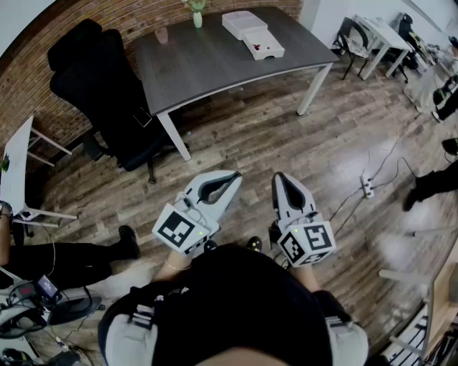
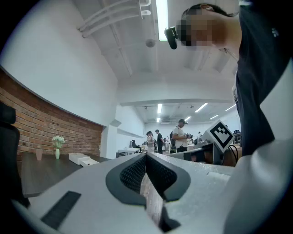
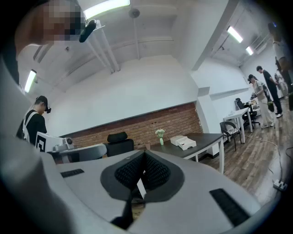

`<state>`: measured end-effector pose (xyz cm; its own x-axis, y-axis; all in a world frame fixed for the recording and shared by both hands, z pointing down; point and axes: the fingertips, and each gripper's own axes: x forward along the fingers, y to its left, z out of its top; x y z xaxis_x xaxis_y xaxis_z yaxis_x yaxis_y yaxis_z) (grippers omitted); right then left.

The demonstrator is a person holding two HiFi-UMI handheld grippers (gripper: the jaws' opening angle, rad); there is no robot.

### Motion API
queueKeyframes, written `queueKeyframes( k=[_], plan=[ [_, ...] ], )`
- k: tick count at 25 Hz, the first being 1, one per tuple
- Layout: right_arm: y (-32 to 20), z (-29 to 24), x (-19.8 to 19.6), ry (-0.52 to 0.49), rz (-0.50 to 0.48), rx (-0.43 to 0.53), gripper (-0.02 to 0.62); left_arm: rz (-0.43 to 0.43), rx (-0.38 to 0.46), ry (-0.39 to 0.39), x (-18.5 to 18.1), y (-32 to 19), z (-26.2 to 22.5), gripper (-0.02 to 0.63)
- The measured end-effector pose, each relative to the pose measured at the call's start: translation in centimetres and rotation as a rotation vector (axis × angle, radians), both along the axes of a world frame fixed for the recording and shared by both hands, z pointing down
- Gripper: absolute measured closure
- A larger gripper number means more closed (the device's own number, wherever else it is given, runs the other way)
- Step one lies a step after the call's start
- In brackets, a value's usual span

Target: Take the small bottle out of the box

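Note:
Two white boxes sit at the far end of the dark table [image 1: 215, 64]: a closed one [image 1: 243, 21] and a smaller open box [image 1: 265, 46] with something red inside. No small bottle can be made out. Both grippers are held level close to the person's body, above the wooden floor and well short of the table. My left gripper [image 1: 235, 177] is shut with nothing in it. Beside it my right gripper [image 1: 279, 179] is also shut and empty. The boxes appear small and far off in the left gripper view [image 2: 82, 160] and in the right gripper view [image 3: 183, 142].
A black office chair [image 1: 107, 93] stands left of the table. On the table are a small vase [image 1: 197, 14] and a cup [image 1: 162, 34]. A power strip with cables [image 1: 367, 188] lies on the floor at right. Other desks [image 1: 383, 32] and people stand beyond.

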<state>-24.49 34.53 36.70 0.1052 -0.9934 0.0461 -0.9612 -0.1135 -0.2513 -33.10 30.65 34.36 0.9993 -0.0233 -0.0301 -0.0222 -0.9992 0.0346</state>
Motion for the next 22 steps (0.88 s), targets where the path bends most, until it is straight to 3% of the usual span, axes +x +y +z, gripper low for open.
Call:
queueKeyframes(
  k=[13, 22],
  plan=[
    [1.2, 0.4, 1.7, -0.057, -0.009, 0.031, 0.598, -0.022, 0.004, -0.018, 1.3, 1.2, 0.3, 0.603],
    [3.2, 0.8, 5.2, -0.066, 0.006, 0.025, 0.598, -0.031, -0.015, -0.04, 4.0, 2.7, 0.8, 0.603]
  ],
)
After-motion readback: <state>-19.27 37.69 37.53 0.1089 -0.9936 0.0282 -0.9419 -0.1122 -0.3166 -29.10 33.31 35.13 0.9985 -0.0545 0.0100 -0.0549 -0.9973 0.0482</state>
